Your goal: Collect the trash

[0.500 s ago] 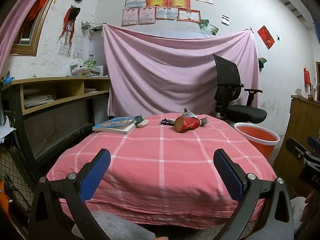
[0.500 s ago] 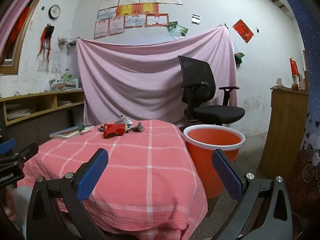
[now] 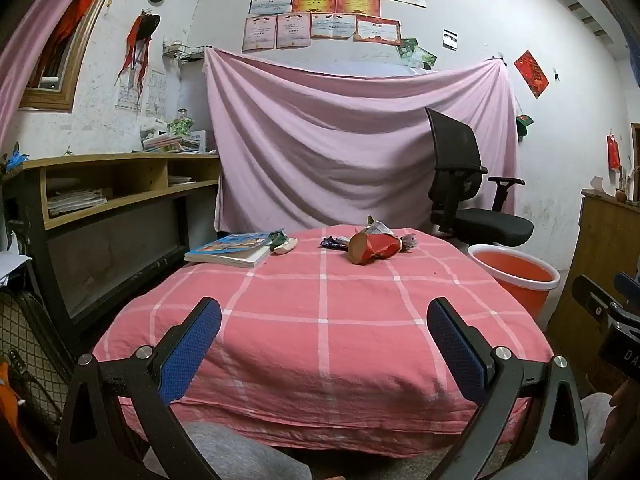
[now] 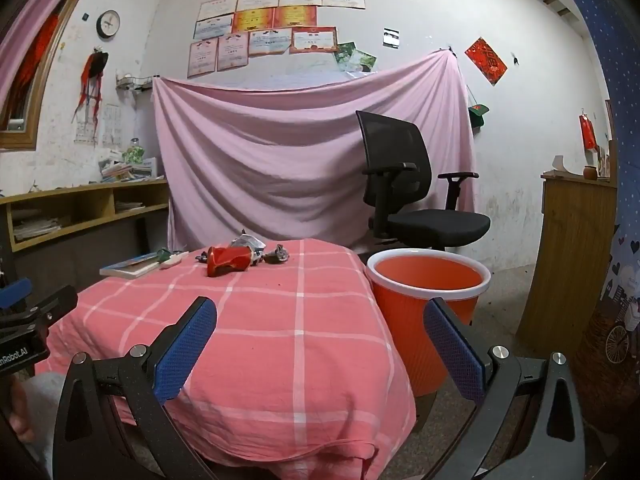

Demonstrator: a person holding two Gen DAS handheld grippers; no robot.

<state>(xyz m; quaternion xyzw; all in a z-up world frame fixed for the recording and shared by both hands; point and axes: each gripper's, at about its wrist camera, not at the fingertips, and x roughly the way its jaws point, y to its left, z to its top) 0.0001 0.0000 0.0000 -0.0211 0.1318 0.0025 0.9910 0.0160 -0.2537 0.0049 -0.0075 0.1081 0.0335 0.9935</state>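
Note:
A crushed red can [image 3: 374, 248] [image 4: 228, 260] lies at the far side of the pink checked table [image 3: 320, 312] [image 4: 280, 320], with crumpled wrappers [image 3: 408, 240] [image 4: 278, 255] and a dark wrapper [image 3: 334, 243] beside it. An orange bin [image 3: 516, 276] [image 4: 428, 292] stands on the floor right of the table. My left gripper [image 3: 324, 344] is open and empty at the table's near edge. My right gripper [image 4: 320, 344] is open and empty, near the table's front right corner beside the bin.
A book [image 3: 232, 248] [image 4: 132, 265] and a small white and green item [image 3: 286, 245] lie at the far left of the table. A black office chair [image 3: 472, 200] [image 4: 412, 200] stands behind the bin. A wooden shelf [image 3: 112, 192] is left, a wooden cabinet [image 4: 572, 260] right.

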